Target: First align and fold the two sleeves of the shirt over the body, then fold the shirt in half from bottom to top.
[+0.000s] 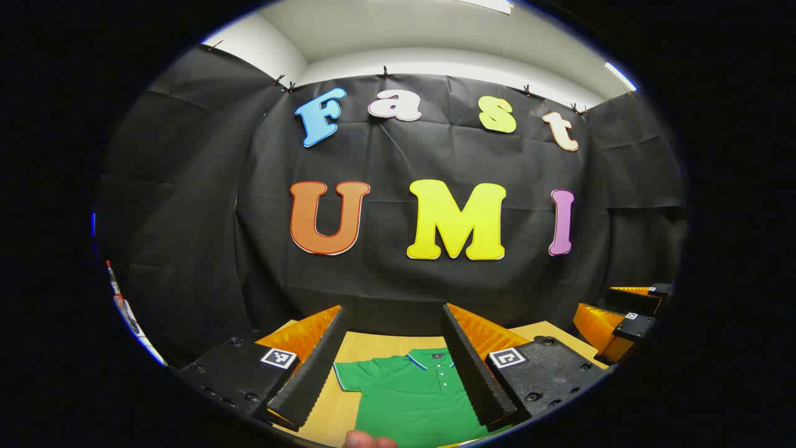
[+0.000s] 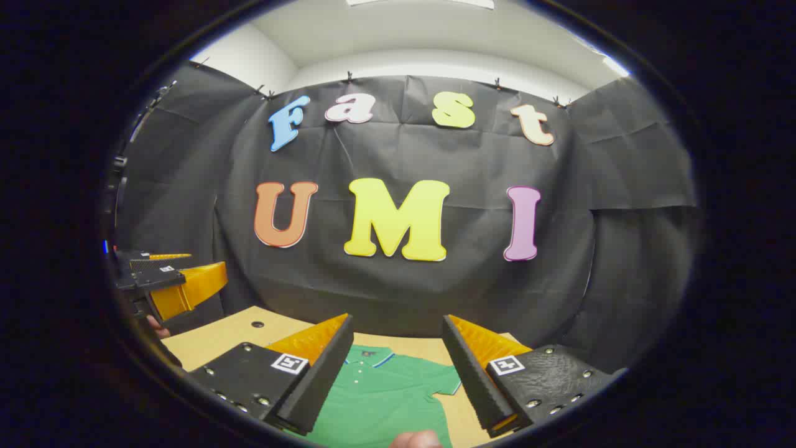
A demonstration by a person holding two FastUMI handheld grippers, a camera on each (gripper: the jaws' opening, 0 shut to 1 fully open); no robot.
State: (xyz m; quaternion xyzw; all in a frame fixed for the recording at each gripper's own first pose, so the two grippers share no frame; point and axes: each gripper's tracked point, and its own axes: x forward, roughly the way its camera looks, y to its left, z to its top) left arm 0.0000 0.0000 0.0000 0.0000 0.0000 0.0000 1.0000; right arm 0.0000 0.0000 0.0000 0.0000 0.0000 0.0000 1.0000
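Observation:
A green polo shirt [image 1: 410,392] with a blue-edged collar lies flat on the wooden table [image 1: 373,343], collar toward the booth wall, one short sleeve spread to each side. My left gripper [image 1: 393,314] hovers open above the shirt's left half, nothing between its fingers. In the right gripper view the same shirt [image 2: 385,395] lies below my right gripper [image 2: 398,323], which is open and held over the right sleeve side. The right gripper [image 1: 625,320] shows at the far right of the left gripper view, and the left gripper [image 2: 171,280] at the far left of the right gripper view.
The black cloth wall [image 1: 398,274] closes off the table's far edge. A fingertip [image 1: 370,440] shows at the bottom of the left gripper view, and another fingertip [image 2: 416,439] in the right gripper view. Bare table [image 2: 217,339] lies left of the shirt.

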